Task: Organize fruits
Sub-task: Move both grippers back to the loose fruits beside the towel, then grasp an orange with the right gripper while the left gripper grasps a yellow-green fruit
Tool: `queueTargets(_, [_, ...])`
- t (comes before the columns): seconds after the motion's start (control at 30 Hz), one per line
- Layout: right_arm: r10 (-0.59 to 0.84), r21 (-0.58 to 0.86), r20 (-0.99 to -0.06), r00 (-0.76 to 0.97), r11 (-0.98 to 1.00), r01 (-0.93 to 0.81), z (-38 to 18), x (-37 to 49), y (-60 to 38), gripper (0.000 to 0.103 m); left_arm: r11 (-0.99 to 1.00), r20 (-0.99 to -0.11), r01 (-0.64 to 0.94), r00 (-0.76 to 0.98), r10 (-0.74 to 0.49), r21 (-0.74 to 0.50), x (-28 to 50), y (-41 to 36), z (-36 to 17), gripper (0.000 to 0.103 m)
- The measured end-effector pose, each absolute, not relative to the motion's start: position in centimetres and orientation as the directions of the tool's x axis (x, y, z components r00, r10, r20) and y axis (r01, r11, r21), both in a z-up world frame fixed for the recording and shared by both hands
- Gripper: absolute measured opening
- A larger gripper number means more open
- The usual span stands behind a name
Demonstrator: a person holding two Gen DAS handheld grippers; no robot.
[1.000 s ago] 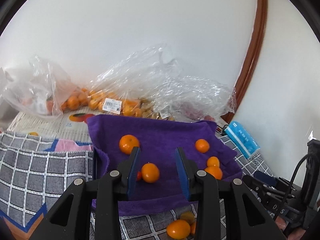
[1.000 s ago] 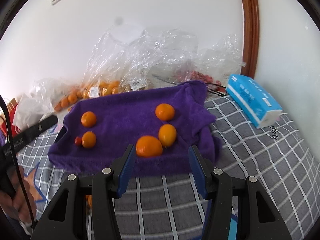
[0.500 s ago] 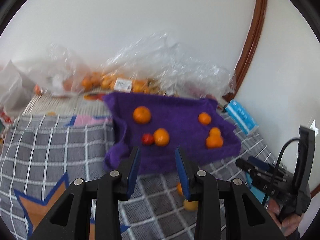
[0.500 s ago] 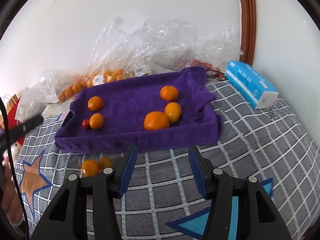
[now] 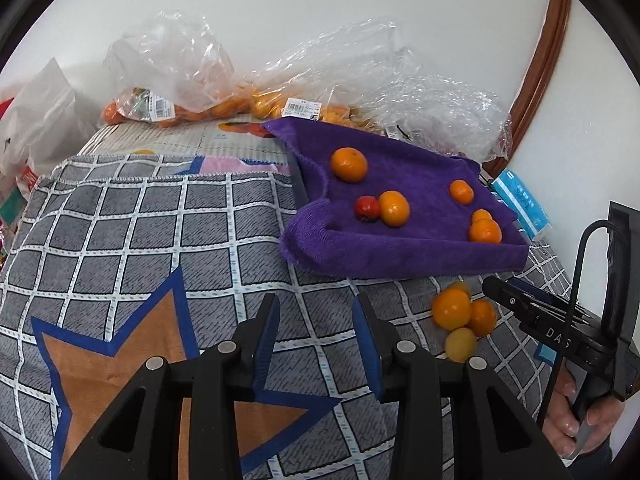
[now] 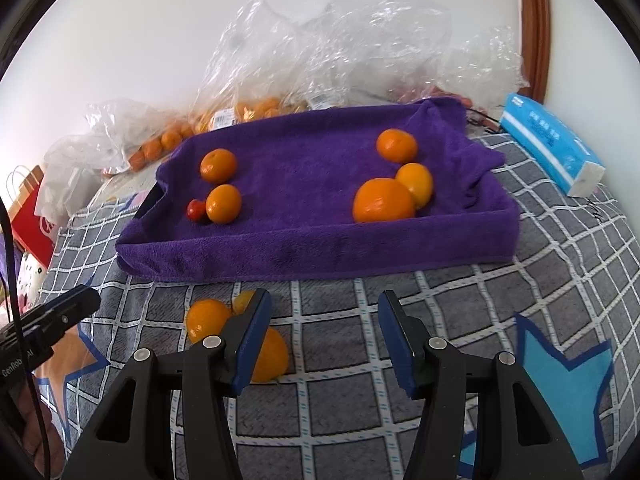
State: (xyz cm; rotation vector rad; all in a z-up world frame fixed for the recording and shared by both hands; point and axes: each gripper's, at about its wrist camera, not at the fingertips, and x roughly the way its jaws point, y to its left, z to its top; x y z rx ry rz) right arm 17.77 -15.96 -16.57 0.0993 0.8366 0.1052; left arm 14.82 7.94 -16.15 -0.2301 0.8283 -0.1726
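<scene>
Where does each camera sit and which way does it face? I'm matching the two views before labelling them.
Left wrist: on the left gripper, angled down over the checked blanket toward the purple towel tray; the right gripper and its hand show at right.
Right wrist: on the right gripper, facing the tray head-on; the left gripper shows at left.
Shared: tray, loose oranges, tissue pack.
</scene>
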Motion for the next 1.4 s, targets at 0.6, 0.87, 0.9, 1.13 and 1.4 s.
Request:
queueTargets(0.6, [0.202, 0.181, -0.738, 0.644, 0.978, -0.1, -17.0, 17.5, -16.2, 0.055, 0.942, -0.718, -0.026, 0.655, -0.236, -0.333, 15.5, 10.0, -17.8, 0.036])
queueTargets(0.87, [0.305, 0.211, -0.721, 0.622, 0.952, -0.222, -17.8, 15.5, -14.2, 0.05, 0.949, -0.72, -0.034, 0.66, -0.215, -0.314, 15.6, 9.9, -18.1, 0.036])
queueTargets(0.9, [0.302, 0.205, -0.72, 0.624, 0.953, -0.224, -18.0, 15.5, -14.0, 0.047, 0.95, -0.72, -0.033, 0.661, -0.212, -0.31, 15.6, 9.9, -18.1, 0.036])
queueTargets(1.13, [0.306, 0.225, -0.719, 0.624, 0.952, -0.208, -17.9, 15.9, -15.1, 0.032, 0.945, -0.696, 0.019, 0.672, -0.254, -0.326, 15.2, 9.5, -17.8, 0.036])
queueTargets(1.4, [0.159, 0.098, -0.757, 0.633, 0.987, -0.131, -18.5, 15.3, -19.2, 0.033, 0.944, -0.717, 0.152, 0.617, -0.322, -0.294, 13.4, 5.0, -17.2, 0.034])
